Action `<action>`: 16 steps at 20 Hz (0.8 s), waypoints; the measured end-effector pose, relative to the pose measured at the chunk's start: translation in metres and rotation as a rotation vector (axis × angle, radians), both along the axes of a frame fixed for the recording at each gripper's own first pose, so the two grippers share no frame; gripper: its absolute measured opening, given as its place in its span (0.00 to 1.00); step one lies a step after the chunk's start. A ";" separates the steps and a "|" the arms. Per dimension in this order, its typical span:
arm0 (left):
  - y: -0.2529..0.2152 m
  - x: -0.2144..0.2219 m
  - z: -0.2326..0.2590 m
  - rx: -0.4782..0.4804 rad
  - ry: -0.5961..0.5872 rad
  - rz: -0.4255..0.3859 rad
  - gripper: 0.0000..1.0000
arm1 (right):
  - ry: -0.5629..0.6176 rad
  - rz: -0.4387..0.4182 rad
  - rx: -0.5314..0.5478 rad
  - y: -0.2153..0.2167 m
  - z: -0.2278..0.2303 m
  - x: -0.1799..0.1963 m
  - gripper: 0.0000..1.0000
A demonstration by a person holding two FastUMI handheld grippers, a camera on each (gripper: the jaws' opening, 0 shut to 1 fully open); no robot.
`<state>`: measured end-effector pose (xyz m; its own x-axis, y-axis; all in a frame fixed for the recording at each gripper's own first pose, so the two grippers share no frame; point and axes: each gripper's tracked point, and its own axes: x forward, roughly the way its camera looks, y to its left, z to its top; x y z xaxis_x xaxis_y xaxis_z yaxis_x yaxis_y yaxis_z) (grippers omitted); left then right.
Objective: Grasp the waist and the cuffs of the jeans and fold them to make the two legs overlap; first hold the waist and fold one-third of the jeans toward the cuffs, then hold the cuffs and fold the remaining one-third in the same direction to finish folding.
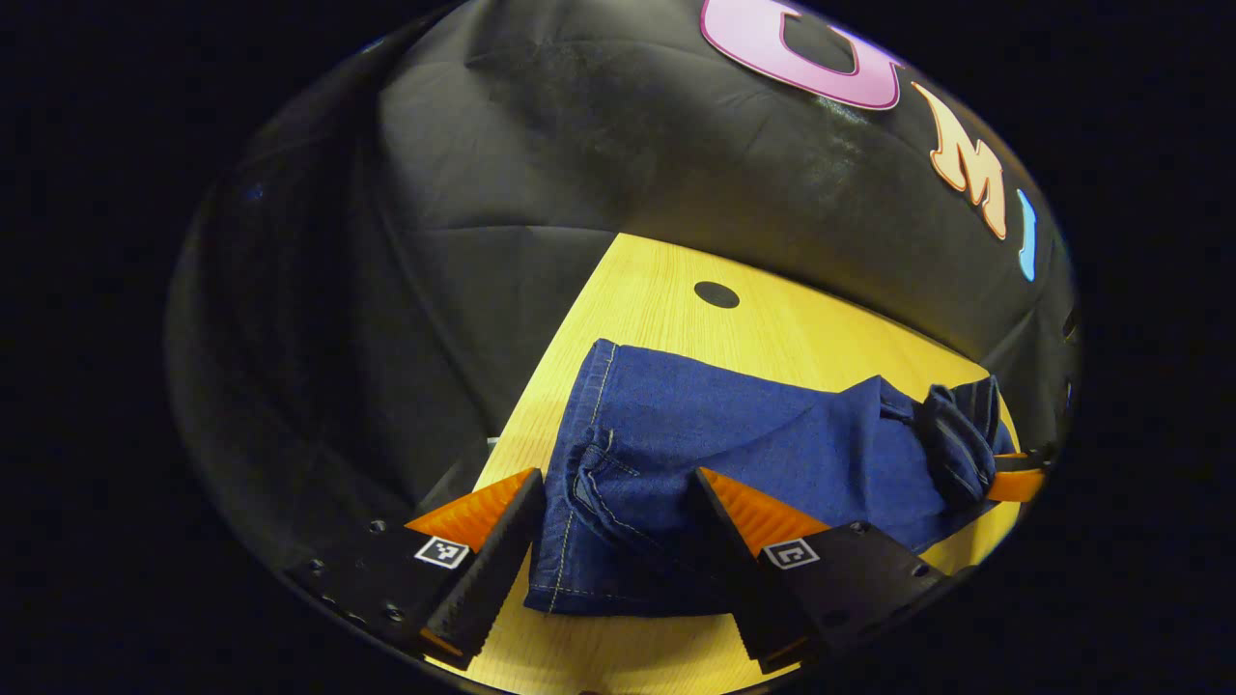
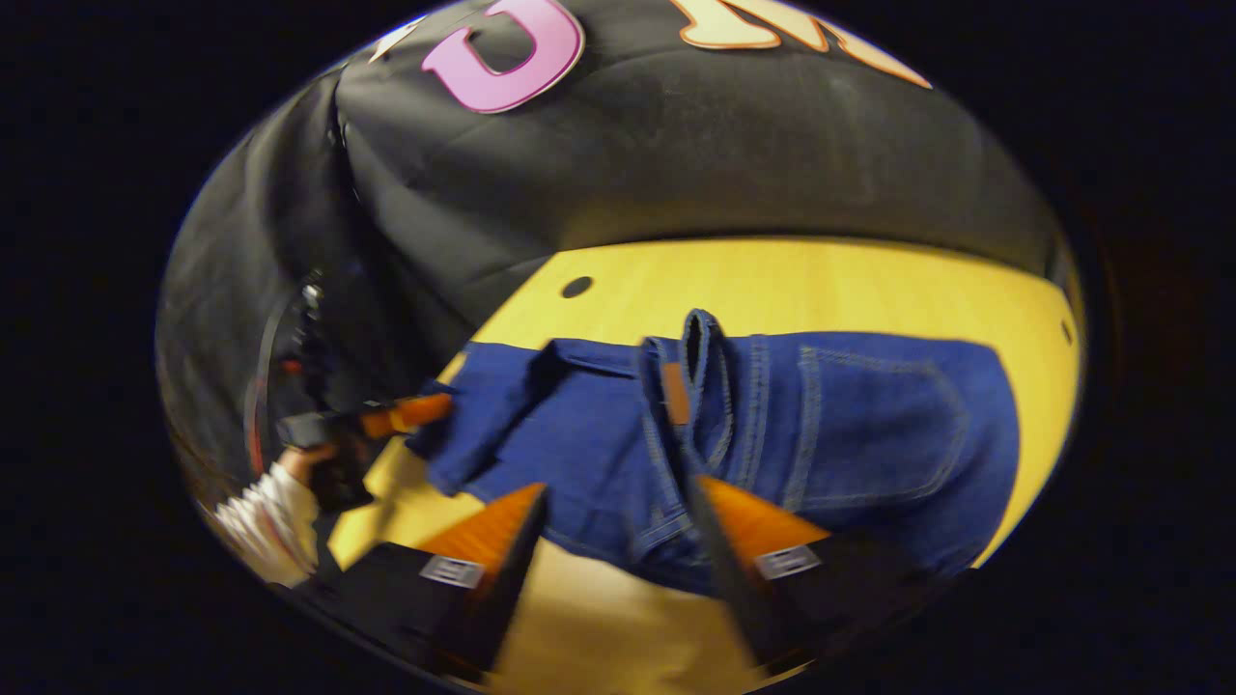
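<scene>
Blue jeans [image 1: 734, 444] lie across the yellow table [image 1: 666, 299]. In the left gripper view the cuff end with its stitched hem [image 1: 579, 502] sits between the fingers of my left gripper [image 1: 613, 487], which is open. The waist end is bunched up at the far right, beside the right gripper's orange finger [image 1: 1016, 483]. In the right gripper view the waistband with its brown patch [image 2: 676, 391] stands up between the fingers of my right gripper [image 2: 618, 497], which is also open. The back pocket [image 2: 879, 434] lies flat to the right. The left gripper [image 2: 401, 417] shows at the cuff end.
A hand in a white sleeve [image 2: 270, 516] holds the far gripper at the left. The table top has a dark round hole [image 1: 716, 294] behind the jeans, and the black cloth wall [image 1: 599, 145] rises right behind the table's far edge.
</scene>
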<state>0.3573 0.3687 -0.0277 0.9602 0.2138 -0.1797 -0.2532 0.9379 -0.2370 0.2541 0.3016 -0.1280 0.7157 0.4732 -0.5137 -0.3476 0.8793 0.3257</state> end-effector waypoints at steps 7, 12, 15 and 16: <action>0.002 0.000 -0.003 0.058 0.006 -0.016 0.87 | -0.033 -0.147 0.025 -0.065 0.049 -0.022 0.98; 0.009 -0.006 -0.003 0.042 -0.031 -0.083 0.66 | -0.005 -0.245 0.025 -0.105 0.052 -0.049 0.98; 0.013 -0.012 -0.008 -0.036 -0.085 -0.085 0.14 | 0.015 -0.273 0.051 -0.112 0.053 -0.060 0.98; 0.016 -0.013 -0.007 -0.045 -0.092 -0.079 0.14 | 0.016 -0.283 0.057 -0.115 0.054 -0.062 0.98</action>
<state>0.3447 0.3844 -0.0351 0.9865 0.1307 -0.0982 -0.1545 0.9419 -0.2984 0.1926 0.1868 -0.0735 0.8155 0.2841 -0.5043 -0.0853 0.9207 0.3808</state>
